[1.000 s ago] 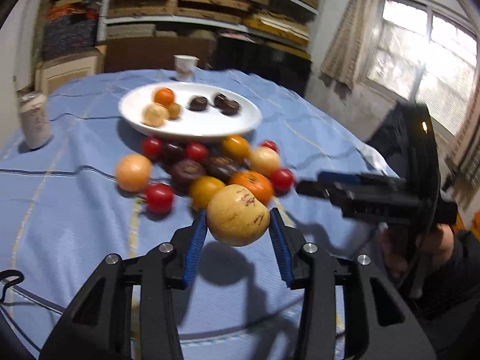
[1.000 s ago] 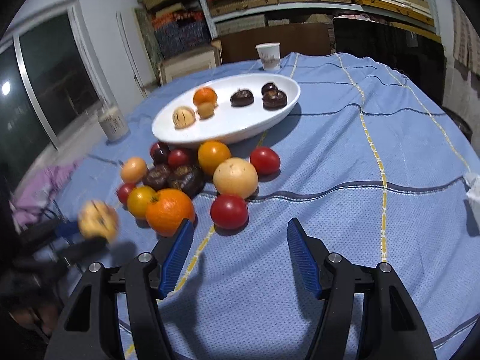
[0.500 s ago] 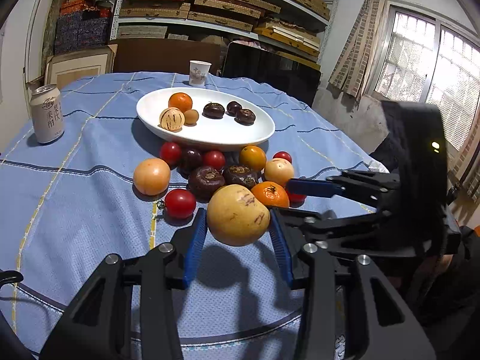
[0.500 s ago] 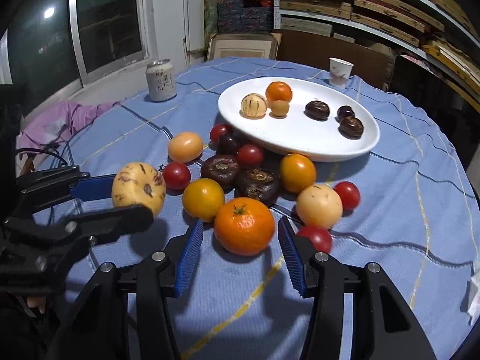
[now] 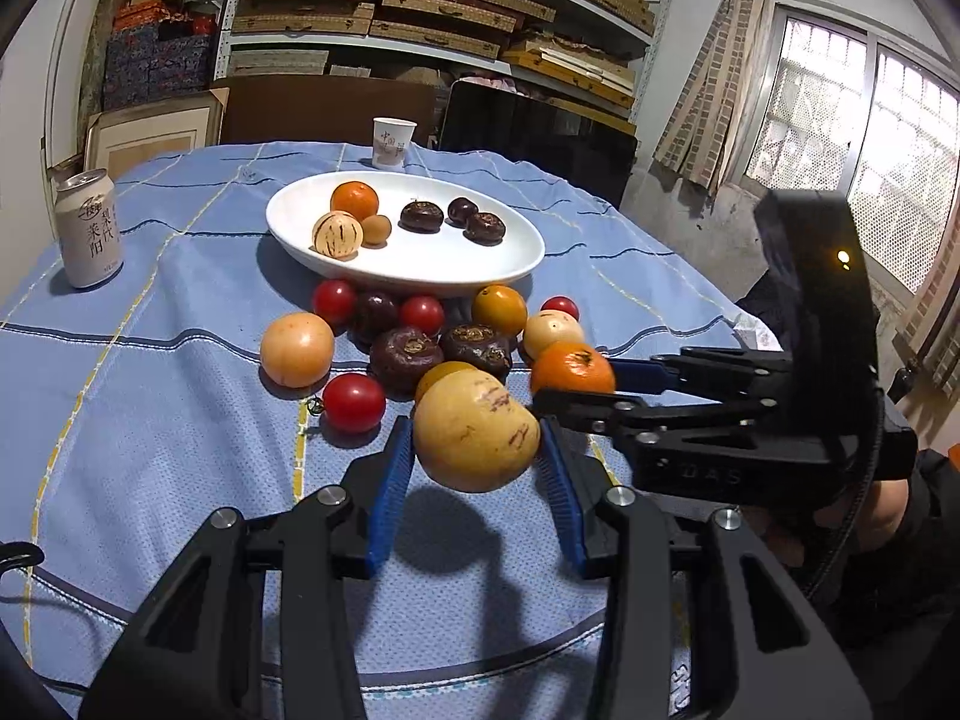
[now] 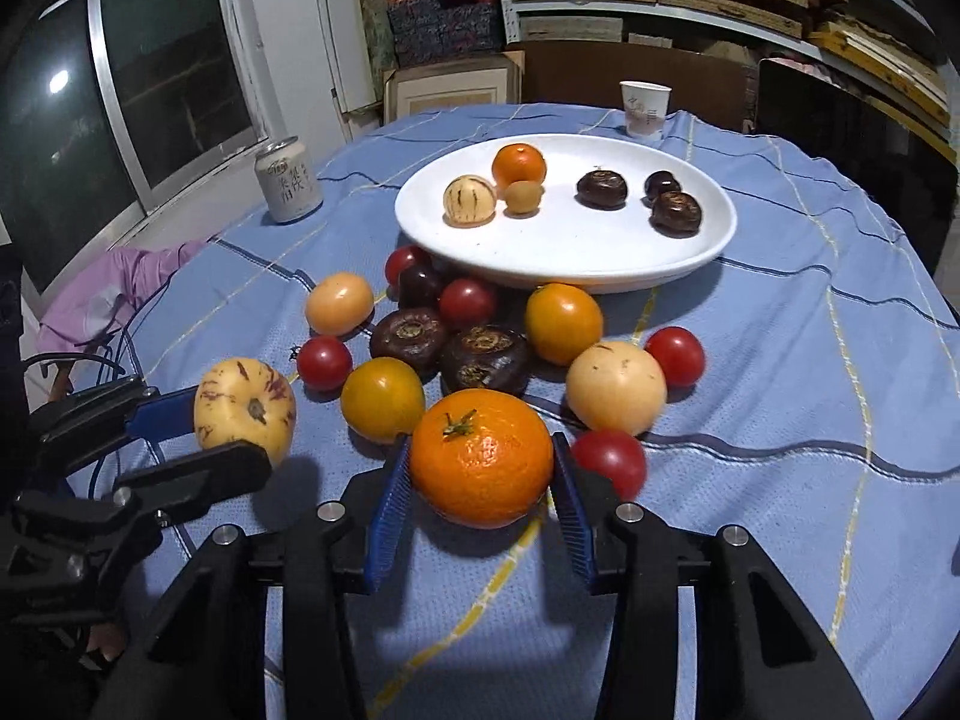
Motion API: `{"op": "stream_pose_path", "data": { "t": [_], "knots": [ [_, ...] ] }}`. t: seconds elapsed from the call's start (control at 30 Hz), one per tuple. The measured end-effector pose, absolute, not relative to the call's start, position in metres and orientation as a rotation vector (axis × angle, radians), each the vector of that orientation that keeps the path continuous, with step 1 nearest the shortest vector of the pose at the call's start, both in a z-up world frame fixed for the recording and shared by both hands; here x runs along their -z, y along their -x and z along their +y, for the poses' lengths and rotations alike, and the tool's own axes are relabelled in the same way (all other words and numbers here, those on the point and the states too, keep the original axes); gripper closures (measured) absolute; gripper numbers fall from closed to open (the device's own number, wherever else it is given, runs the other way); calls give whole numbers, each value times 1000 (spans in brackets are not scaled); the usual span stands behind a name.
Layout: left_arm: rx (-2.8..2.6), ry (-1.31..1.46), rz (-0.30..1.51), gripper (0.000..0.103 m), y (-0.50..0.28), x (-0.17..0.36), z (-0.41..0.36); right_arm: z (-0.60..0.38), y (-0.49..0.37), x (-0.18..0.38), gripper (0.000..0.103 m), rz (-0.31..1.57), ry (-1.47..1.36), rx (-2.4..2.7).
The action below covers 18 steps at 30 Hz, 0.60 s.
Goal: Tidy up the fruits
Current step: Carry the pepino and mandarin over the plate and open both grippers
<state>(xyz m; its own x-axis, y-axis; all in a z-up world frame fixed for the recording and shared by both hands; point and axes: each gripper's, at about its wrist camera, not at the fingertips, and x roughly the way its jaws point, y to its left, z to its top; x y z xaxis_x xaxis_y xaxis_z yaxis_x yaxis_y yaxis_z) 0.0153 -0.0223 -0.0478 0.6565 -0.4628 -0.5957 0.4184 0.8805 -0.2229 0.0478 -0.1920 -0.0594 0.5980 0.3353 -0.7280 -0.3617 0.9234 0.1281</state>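
Left gripper (image 5: 477, 468) has its blue fingers clamped on a pale yellow streaked melon (image 5: 476, 431), held off the blue tabletop (image 5: 150, 432) at the pile's 6 o'clock edge. Right gripper (image 6: 480, 501) straddles the orange mandarin (image 6: 481, 457), fingers touching or nearly so (can't tell if it's squeezing), with a red tomato (image 6: 609, 459) crowding its 3 o'clock side. White plate (image 6: 570, 252) sits at 12 o'clock behind the pile, can (image 6: 287, 180) at 10, paper cup (image 6: 644, 108) past the plate.

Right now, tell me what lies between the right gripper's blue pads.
A large orange tangerine with a green stem sits on the blue tablecloth between the right gripper pads; the right wrist view shows it.
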Motion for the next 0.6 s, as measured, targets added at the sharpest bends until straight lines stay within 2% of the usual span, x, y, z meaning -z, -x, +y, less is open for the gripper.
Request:
{"op": "stream_pose_path", "data": {
  "t": [0.2, 0.37, 0.6],
  "knots": [
    [504, 77, 720, 62, -20, 44, -21, -216, -40, 49, 58, 807, -4, -367],
    [503, 69, 666, 62, -32, 18, -21, -236, -45, 18, 58, 739, -14, -348],
    [534, 26, 625, 62, -88, -15, -47, -249, -92, -22, 58, 664, -8, -334]
  ]
}}
